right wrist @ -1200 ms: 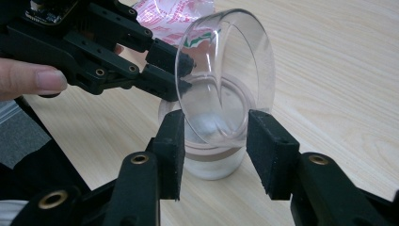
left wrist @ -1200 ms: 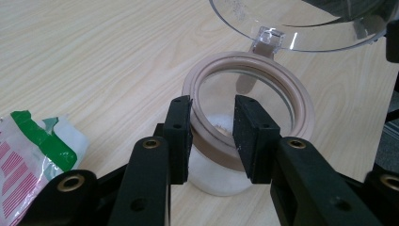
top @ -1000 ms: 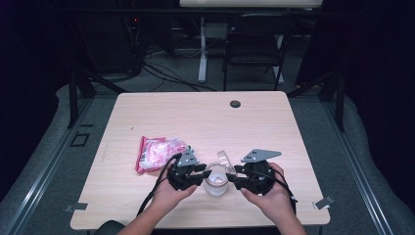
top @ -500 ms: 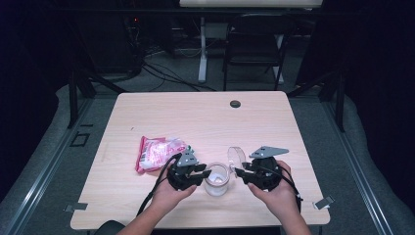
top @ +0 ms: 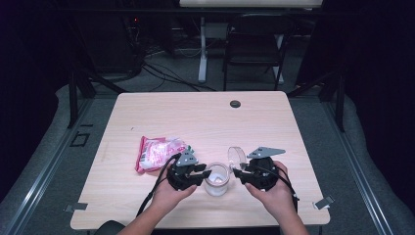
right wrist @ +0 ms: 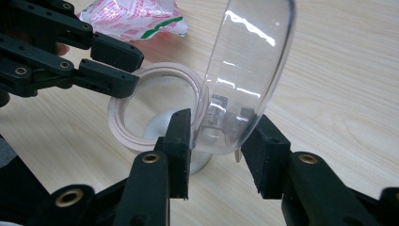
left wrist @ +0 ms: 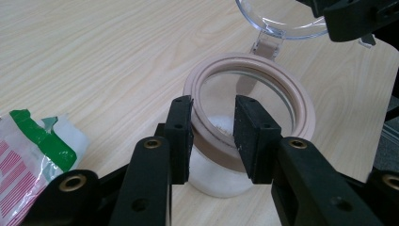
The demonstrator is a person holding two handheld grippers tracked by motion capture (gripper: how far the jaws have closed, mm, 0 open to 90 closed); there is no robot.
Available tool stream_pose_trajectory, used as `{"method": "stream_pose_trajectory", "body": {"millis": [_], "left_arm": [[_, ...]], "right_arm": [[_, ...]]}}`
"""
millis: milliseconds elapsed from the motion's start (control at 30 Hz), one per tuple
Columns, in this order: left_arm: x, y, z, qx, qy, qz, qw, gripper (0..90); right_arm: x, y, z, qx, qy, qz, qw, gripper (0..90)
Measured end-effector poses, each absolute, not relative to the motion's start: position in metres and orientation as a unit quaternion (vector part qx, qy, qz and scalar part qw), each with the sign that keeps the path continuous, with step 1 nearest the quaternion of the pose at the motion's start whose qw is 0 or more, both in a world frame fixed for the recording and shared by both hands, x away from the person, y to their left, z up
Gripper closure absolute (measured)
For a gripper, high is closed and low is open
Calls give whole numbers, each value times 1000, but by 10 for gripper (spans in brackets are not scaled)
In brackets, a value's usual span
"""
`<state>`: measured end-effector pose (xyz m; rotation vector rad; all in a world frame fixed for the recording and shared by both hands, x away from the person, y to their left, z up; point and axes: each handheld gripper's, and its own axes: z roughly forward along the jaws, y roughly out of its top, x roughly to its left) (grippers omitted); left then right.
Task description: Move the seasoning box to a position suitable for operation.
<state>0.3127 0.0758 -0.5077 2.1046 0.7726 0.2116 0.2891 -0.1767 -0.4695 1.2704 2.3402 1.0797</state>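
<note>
Two grippers are being held over a jar (top: 216, 180) near the front edge of the table (top: 205, 117). The jar's rim is being pinched by the left gripper (left wrist: 212, 136), one jaw outside and one inside, and those jaws have just been opening a little. The clear lid (right wrist: 244, 70), tipped up on its hinge, is being framed by the half-open right gripper (right wrist: 219, 150); whether it is being squeezed cannot be told. A pink bag (top: 159, 152) is lying just left of the jar.

Dark room, grey floor (top: 44, 142), seemingly a chair (top: 254, 44).
</note>
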Motion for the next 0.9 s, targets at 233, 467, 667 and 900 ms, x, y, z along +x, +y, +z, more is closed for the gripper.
{"method": "stream_pose_trajectory", "body": {"millis": [233, 467, 667, 900], "left_arm": [[311, 82, -504, 833, 312, 95, 447, 602], [311, 93, -501, 825, 324, 104, 452, 590], [310, 111, -499, 814, 345, 116, 452, 588], [309, 131, -498, 801, 369, 129, 455, 566]], "right_arm": [[295, -176, -476, 445, 799, 384, 128, 641], [304, -178, -478, 450, 790, 396, 127, 686], [315, -182, -479, 450, 787, 405, 117, 702], [329, -187, -478, 451, 781, 419, 106, 704]]}}
